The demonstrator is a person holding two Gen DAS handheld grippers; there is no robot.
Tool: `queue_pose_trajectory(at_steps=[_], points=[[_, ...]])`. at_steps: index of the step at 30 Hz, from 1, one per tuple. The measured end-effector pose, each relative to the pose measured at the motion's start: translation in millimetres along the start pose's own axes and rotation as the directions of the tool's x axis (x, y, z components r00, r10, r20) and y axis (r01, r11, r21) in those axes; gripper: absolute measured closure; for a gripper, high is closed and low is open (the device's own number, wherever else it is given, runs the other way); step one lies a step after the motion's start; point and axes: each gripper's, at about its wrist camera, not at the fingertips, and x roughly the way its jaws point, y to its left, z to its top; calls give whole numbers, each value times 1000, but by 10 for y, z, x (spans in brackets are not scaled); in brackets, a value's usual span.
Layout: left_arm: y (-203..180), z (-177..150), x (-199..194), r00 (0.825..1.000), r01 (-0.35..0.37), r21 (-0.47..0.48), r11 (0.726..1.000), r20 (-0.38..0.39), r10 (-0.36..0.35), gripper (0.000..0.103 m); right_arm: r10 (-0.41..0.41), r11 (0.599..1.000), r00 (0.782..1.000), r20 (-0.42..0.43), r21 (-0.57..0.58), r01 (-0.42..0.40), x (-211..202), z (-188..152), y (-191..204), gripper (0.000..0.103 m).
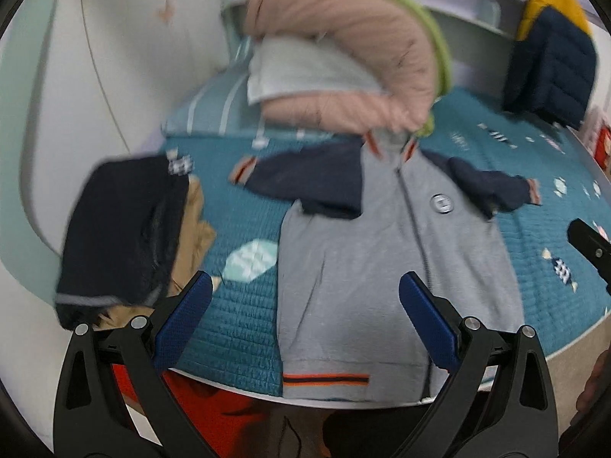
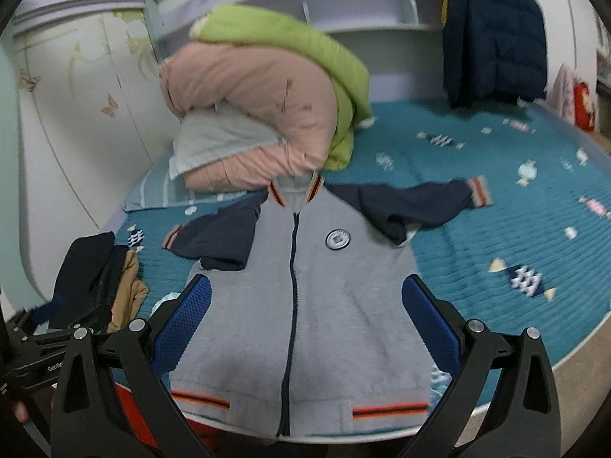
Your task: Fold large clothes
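A grey zip jacket [image 1: 382, 267] with navy sleeves and orange-striped cuffs lies front up on the teal bed cover [image 1: 244, 328], hem at the bed's near edge, both sleeves spread out sideways. It also shows in the right wrist view [image 2: 305, 297]. My left gripper [image 1: 305, 297] is open and empty, hovering above the jacket's lower left part. My right gripper [image 2: 305, 294] is open and empty above the jacket's lower middle, jaws either side of the zip. The right gripper's black tip shows at the right edge of the left wrist view [image 1: 592, 244].
A pile of folded pink and green quilts [image 2: 259, 114] sits behind the collar. Dark and tan folded clothes [image 2: 99, 282] lie at the bed's left edge. A navy and yellow puffer jacket [image 2: 492, 34] hangs at the back right. A white wardrobe [image 2: 76, 133] stands on the left.
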Motion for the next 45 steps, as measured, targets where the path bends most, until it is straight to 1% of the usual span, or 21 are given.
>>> queue_pose_trajectory(at_steps=[2, 5, 7, 9, 11, 14, 16, 17, 20, 22, 25, 27, 31, 33, 34, 37, 38, 39, 41, 43, 45], points=[[88, 50, 298, 999, -27, -20, 999, -40, 26, 5, 10, 1000, 1000, -20, 4, -10, 243, 46, -15, 7], [238, 160, 662, 996, -39, -54, 998, -86, 34, 5, 7, 1000, 999, -37, -2, -7, 644, 138, -32, 7], [312, 247, 846, 996, -35, -78, 996, -84, 29, 5, 11, 1000, 999, -51, 9, -10, 877, 189, -72, 7], [374, 371, 1083, 995, -32, -79, 996, -93, 25, 5, 5, 1000, 999, -49, 20, -4, 1110, 228, -130, 7], [455, 529, 1360, 995, -4, -103, 995, -96, -6, 5, -9, 1000, 999, -52, 19, 10, 1328, 249, -172, 7], [596, 747, 1806, 994, -15, -149, 989, -111, -1, 5, -47, 999, 998, -40, 23, 48, 1616, 268, -251, 7], [701, 878, 2093, 992, -49, -171, 984, -121, 29, 5, -72, 997, 997, -31, 16, 72, 1771, 263, -293, 7], [733, 938, 2214, 991, -64, -175, 982, -124, 43, 5, -87, 996, 996, -32, 6, 87, 1854, 253, -317, 7], [840, 1093, 2565, 992, -75, -197, 978, -119, 52, 5, -103, 995, 993, -55, -4, 103, 2070, 222, -378, 7], [921, 1152, 2800, 986, -105, -219, 970, -148, 74, 5, -97, 995, 993, -73, 15, 98, 2199, 204, -434, 7], [1077, 1191, 3142, 977, -115, -289, 950, -204, 56, 5, -97, 995, 994, -60, 1, 97, 2319, 225, -433, 7], [1191, 1195, 3338, 969, -135, -344, 929, -243, 51, 5, -84, 996, 995, -50, -19, 83, 2397, 251, -417, 7], [1232, 1242, 3520, 962, -183, -332, 925, -255, 99, 5, -25, 999, 999, -47, -25, 24, 2562, 269, -362, 7], [1215, 1257, 3584, 959, -196, -321, 927, -259, 113, 7, 28, 999, 998, -54, -30, -29, 2674, 277, -294, 7], [1203, 1272, 3598, 960, -198, -317, 927, -253, 119, 9, 75, 997, 995, -65, -19, -76, 2739, 280, -253, 7], [1185, 1341, 3608, 967, -177, -310, 934, -233, 106, 31, 164, 986, 982, -94, -8, -166, 2878, 253, -72, 7], [1166, 1387, 3588, 971, -154, -300, 941, -224, 87, 49, 189, 981, 976, -105, -20, -193, 2923, 227, 32, 7], [1162, 1430, 3562, 976, -111, -300, 948, -212, 48, 60, 209, 976, 971, -115, -30, -214, 2950, 198, 116, 7], [1177, 1528, 3443, 982, -69, -316, 946, -191, 8, 66, 275, 956, 950, -150, -57, -286, 3027, 110, 343, 7], [1192, 1679, 3166, 992, 9, -330, 944, -117, -50, 67, 315, 939, 930, -191, -77, -334, 3080, 31, 521, 7], [1192, 1839, 2836, 996, 66, -313, 948, -37, -81, 69, 319, 932, 923, -217, -104, -347, 3114, -19, 665, 7]])
